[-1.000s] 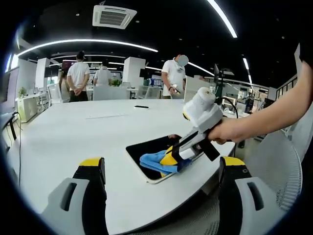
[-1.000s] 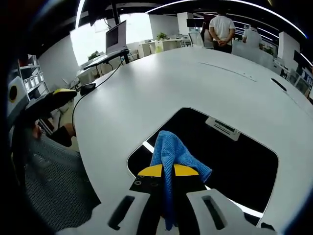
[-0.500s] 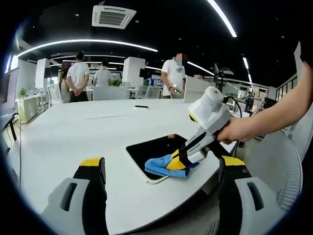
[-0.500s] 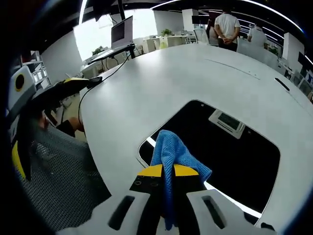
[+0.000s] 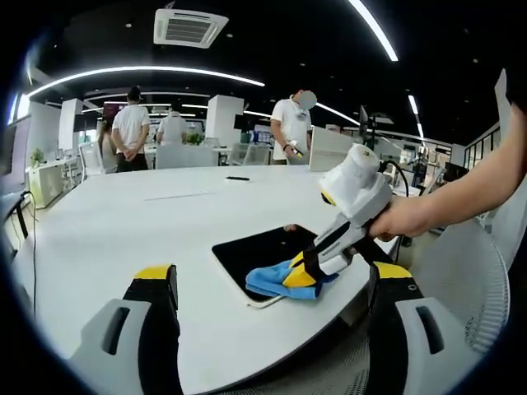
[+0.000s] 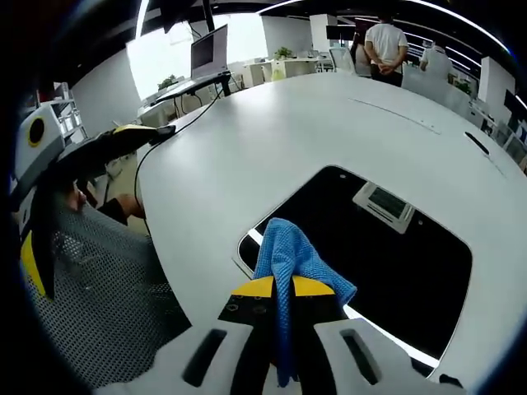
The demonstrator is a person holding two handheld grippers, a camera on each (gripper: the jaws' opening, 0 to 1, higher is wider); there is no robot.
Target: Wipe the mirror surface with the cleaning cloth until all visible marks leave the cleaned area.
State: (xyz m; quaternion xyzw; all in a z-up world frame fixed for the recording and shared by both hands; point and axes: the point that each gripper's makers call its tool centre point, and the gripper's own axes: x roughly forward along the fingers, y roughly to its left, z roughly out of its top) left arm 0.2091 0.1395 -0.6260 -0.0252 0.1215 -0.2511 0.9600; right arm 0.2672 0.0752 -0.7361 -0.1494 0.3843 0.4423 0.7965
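Note:
A dark rectangular mirror [image 5: 259,255] [image 6: 387,263] with rounded corners lies flat on the white table [image 5: 123,230] [image 6: 263,140]. My right gripper [image 5: 303,276] [image 6: 280,290] is shut on a blue cleaning cloth [image 5: 272,280] [image 6: 290,255], pressing it on the mirror's near corner. A hand [image 5: 395,220] holds that gripper. My left gripper [image 5: 276,280] stands open above the table's near edge, a short way back from the mirror, with nothing between its yellow-tipped fingers [image 5: 155,284]. The mirror reflects ceiling lights and a vent.
Several people [image 5: 132,132] stand beyond the far side of the table, and a small dark object [image 5: 238,178] lies near its far edge. A mesh chair [image 6: 90,313] stands close at the table's near edge. Desks and a monitor [image 6: 206,53] stand farther back.
My right gripper has slid the cloth from mid-mirror toward the mirror's near corner and edge. My left gripper has stayed where it was.

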